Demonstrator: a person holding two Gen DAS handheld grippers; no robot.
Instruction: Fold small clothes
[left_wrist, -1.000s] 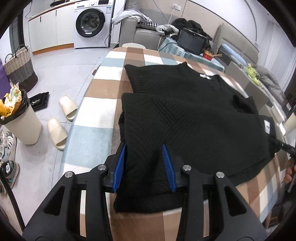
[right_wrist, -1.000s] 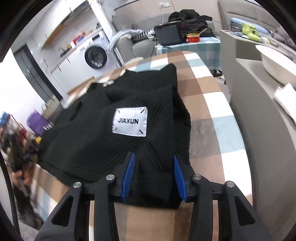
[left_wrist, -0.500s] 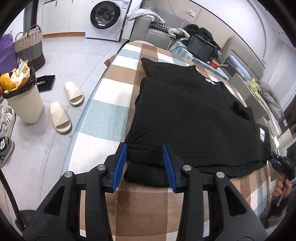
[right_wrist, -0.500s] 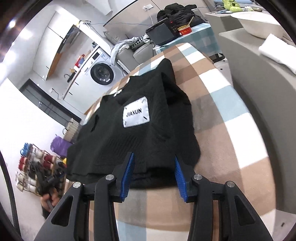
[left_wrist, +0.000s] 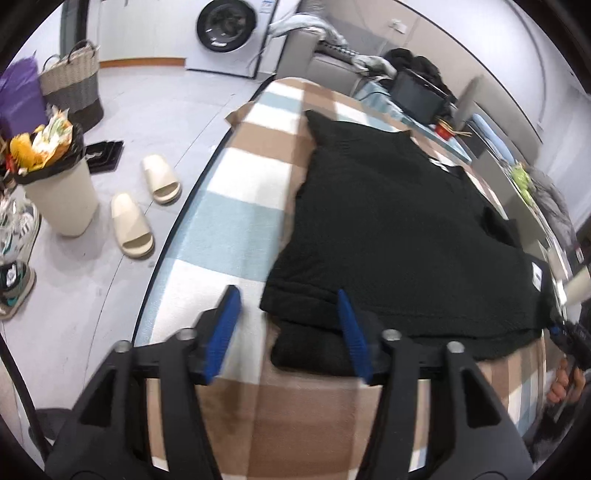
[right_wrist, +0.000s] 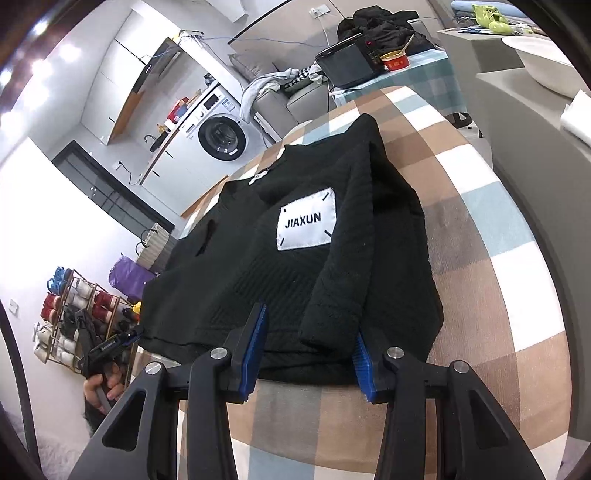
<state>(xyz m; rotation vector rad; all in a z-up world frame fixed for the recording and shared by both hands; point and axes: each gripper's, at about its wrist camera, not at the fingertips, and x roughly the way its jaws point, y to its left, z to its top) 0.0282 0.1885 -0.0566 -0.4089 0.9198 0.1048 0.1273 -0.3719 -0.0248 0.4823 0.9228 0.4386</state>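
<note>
A black knit sweater (left_wrist: 399, 229) lies flat on the checked table (left_wrist: 236, 206), both sleeves folded in over the body. In the right wrist view the sweater (right_wrist: 295, 280) shows a white JIAXUN patch (right_wrist: 306, 223) on the folded sleeve. My left gripper (left_wrist: 288, 325) is open and empty at the near left corner of the hem, its right finger over the cloth. My right gripper (right_wrist: 308, 350) is open and empty at the near right corner, its fingers on either side of the sleeve cuff (right_wrist: 328, 328).
On the floor left of the table are a full bin (left_wrist: 55, 184), two slippers (left_wrist: 144, 206) and a woven basket (left_wrist: 72, 85). A washing machine (right_wrist: 218, 136), a sofa and a low table with a screen (right_wrist: 351, 62) stand beyond. A grey counter (right_wrist: 535, 122) is at the right.
Both grippers have drawn back toward the near table edge and off the sweater's hem. The left jaws stand wider than before. The sweater lies still.
</note>
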